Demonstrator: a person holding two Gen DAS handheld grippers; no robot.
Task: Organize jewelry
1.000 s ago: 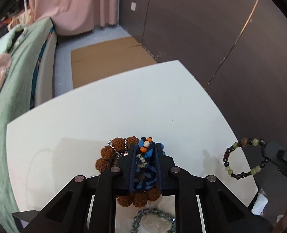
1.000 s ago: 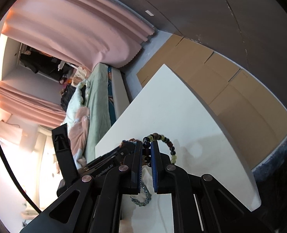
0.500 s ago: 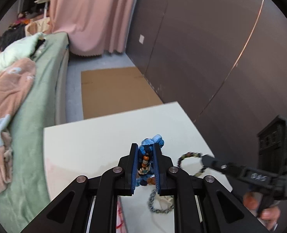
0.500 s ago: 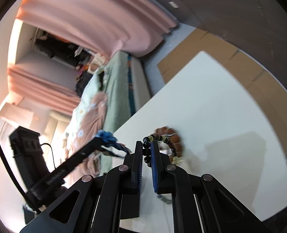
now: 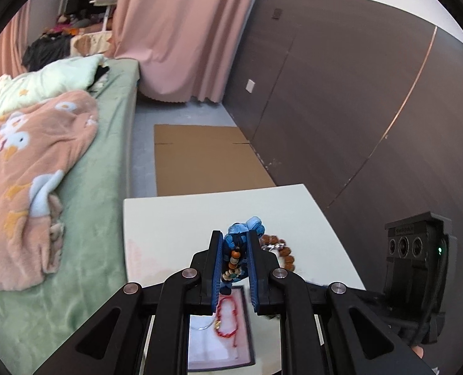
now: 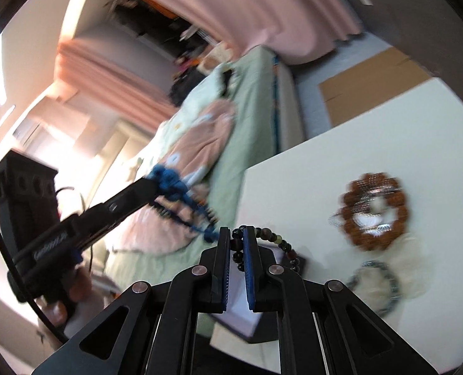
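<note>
My left gripper (image 5: 234, 237) is shut on a blue braided bracelet (image 5: 242, 229) with orange and pale beads, held above the white table (image 5: 175, 218). Under it lies a shallow dark-rimmed tray (image 5: 247, 343) with a red string bracelet (image 5: 228, 322) on its white lining. My right gripper (image 6: 236, 231) is shut on a bracelet of dark and green beads (image 6: 277, 240), which hangs to its right over the tray (image 6: 241, 315). A brown knobbly-bead bracelet (image 6: 373, 211) and a grey-blue bead bracelet (image 6: 375, 284) lie on the table. In the right wrist view, the left gripper (image 6: 151, 184) shows with the blue bracelet (image 6: 172, 184).
A bed with a green sheet (image 5: 84, 218) and a peach blanket (image 5: 28, 162) runs along the table's left side. Flat cardboard (image 5: 206, 159) lies on the floor beyond the table. A dark panelled wall (image 5: 356, 109) stands to the right. A hand (image 6: 75, 293) grips the left tool.
Both grippers have risen and drawn back from the brown bracelet, each carrying its own bracelet. The tray with the red string has come into view beneath them. The right gripper has rolled and swung left.
</note>
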